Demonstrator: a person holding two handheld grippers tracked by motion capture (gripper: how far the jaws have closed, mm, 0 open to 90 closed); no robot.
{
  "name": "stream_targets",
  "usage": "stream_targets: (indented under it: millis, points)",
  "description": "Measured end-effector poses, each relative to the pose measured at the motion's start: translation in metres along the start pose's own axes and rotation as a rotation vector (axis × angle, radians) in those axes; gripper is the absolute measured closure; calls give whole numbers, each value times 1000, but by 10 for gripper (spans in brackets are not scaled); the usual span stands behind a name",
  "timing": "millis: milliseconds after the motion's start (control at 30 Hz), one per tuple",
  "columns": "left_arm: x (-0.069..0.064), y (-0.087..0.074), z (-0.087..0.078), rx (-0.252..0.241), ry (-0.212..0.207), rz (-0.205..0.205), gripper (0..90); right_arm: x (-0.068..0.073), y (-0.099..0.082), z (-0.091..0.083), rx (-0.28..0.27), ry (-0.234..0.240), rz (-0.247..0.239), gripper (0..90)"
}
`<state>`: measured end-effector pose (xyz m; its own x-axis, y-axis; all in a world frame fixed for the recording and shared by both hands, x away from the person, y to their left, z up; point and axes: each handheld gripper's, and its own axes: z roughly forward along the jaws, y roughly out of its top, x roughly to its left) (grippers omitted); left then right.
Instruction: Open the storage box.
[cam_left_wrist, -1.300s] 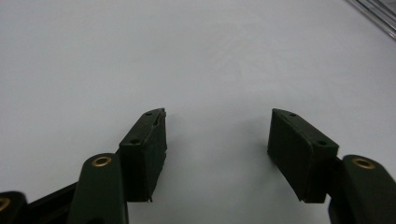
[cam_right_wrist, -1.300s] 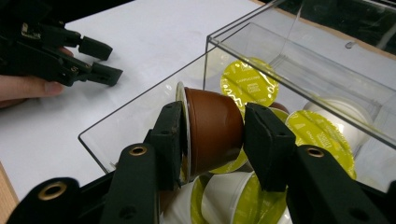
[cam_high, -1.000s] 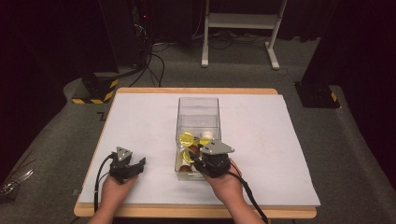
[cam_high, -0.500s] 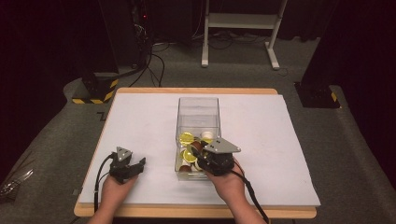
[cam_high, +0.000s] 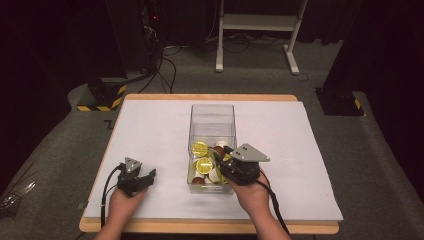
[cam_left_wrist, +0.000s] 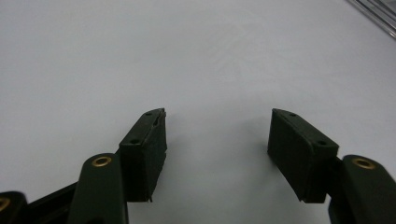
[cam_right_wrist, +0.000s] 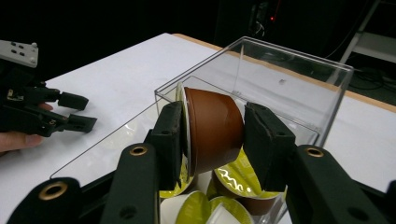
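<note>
A brown coffee capsule (cam_right_wrist: 215, 130), lying on its side with its foil lid turned toward the left jaw, is pinched between the two jaws of the right tool (cam_right_wrist: 212, 135), held just above the near end of a clear plastic box (cam_right_wrist: 299, 84). Below the jaws, more capsules (cam_right_wrist: 224, 186) with yellow-green lids lie heaped in the box's near end; beyond the tool, the far half of the box looks bare. From above, the right tool (cam_high: 226, 163) sits over the box's (cam_high: 212, 112) near right corner, a hand (cam_high: 252, 195) behind it, and the capsules' (cam_high: 200, 149) lids show just ahead and to its left. Well off to that tool's left, the left tool (cam_high: 145, 176) rests low over the white counter (cam_high: 150, 130), jaws spread with nothing between them; its own camera shows the left tool (cam_left_wrist: 217, 140) with bare counter (cam_left_wrist: 187, 56) under and ahead of it.
</note>
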<state>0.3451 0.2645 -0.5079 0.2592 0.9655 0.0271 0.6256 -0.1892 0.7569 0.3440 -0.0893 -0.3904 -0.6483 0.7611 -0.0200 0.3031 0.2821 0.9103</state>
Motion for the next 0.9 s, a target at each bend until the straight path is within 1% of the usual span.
stream_targets:
  millis: [100,200,233,267,333,367,433,600,700,900]
  points:
    - [0,0,0,0,2,4,374,-4,0,-3,-5,-7,14,591]
    - [0,0,0,0,2,6,376,-7,-1,-7,-13,-17,16,592]
    - [0,0,0,-1,1,4,376,-8,-1,-9,-15,-22,21,643]
    - [0,0,0,0,-3,-4,376,-9,-2,-10,-21,-27,22,642]
    - [0,0,0,0,-3,-3,376,-13,-2,-12,-23,-27,31,642]
    - [0,0,0,0,-1,3,377,-13,-3,-12,-23,-27,27,642]
    - [0,0,0,0,-3,-1,378,-12,-4,-12,-18,-34,12,642]
    - [0,0,0,0,-2,3,378,-15,-5,-11,-18,-41,31,642]
    - [0,0,0,0,-4,-4,378,-20,-5,-13,-25,-51,40,643]
    - [0,0,0,0,-2,2,378,-35,-5,-21,-41,-83,66,642]
